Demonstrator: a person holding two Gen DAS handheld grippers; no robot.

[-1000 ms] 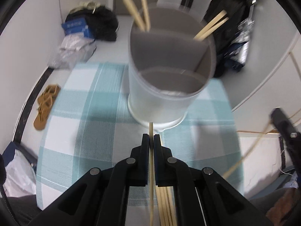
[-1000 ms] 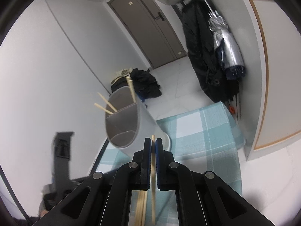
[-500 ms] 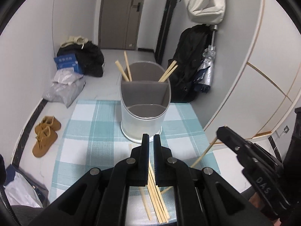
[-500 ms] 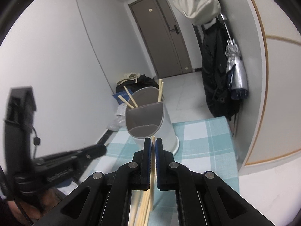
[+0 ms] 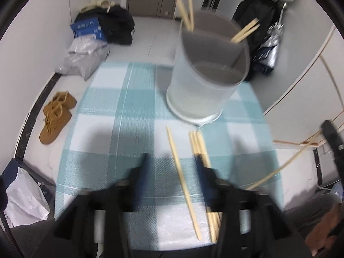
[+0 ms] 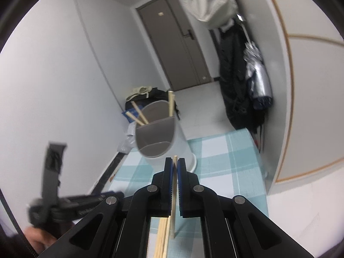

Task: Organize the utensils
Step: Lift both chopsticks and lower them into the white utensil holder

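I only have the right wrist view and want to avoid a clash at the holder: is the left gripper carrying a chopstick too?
Observer: No. The left gripper is open, its jaws have just been opening, and a single chopstick lies loose on the checked cloth between them.
Operator: Any more loose ones near it?
Observer: Yes. A bundle of chopsticks lies on the cloth beside that single one, on the side nearer your gripper. The left gripper partly hides it, and it is too blurred to count.

teal-checked tablecloth (image 5: 137, 99), tan shoes (image 5: 56, 116)
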